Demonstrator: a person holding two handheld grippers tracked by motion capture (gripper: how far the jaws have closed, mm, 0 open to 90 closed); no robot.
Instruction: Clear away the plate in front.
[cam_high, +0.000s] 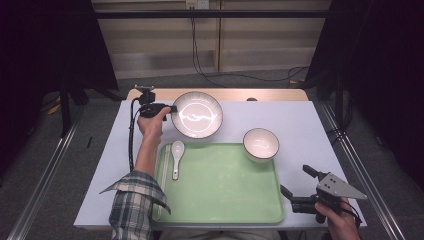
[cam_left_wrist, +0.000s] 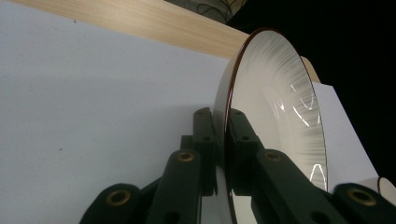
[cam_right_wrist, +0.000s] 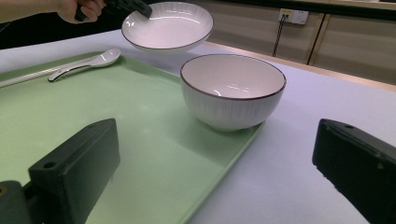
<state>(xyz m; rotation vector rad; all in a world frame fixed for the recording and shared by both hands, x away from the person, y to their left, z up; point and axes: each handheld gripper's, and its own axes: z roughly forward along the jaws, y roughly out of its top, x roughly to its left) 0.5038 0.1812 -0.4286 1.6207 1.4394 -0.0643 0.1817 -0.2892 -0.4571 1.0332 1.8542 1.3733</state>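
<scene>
A wide, shallow white plate (cam_high: 197, 114) with a dark rim hangs just beyond the far edge of the green tray (cam_high: 220, 190). My left gripper (cam_high: 172, 108) is shut on the plate's left rim. In the left gripper view the jaws pinch that rim (cam_left_wrist: 224, 140) from both sides. The right gripper view shows the plate (cam_right_wrist: 167, 25) raised a little above the table. A small white bowl (cam_high: 260, 143) stands at the tray's far right corner. My right gripper (cam_high: 296, 179) rests open by the tray's right edge, its jaws spread wide towards the bowl (cam_right_wrist: 232, 88) with nothing between them.
A white spoon (cam_high: 176, 157) and a pair of pale chopsticks (cam_high: 164, 170) lie along the tray's left side. The tray lies on a white table cover (cam_high: 310, 125), with a wooden table edge (cam_high: 270, 94) behind it.
</scene>
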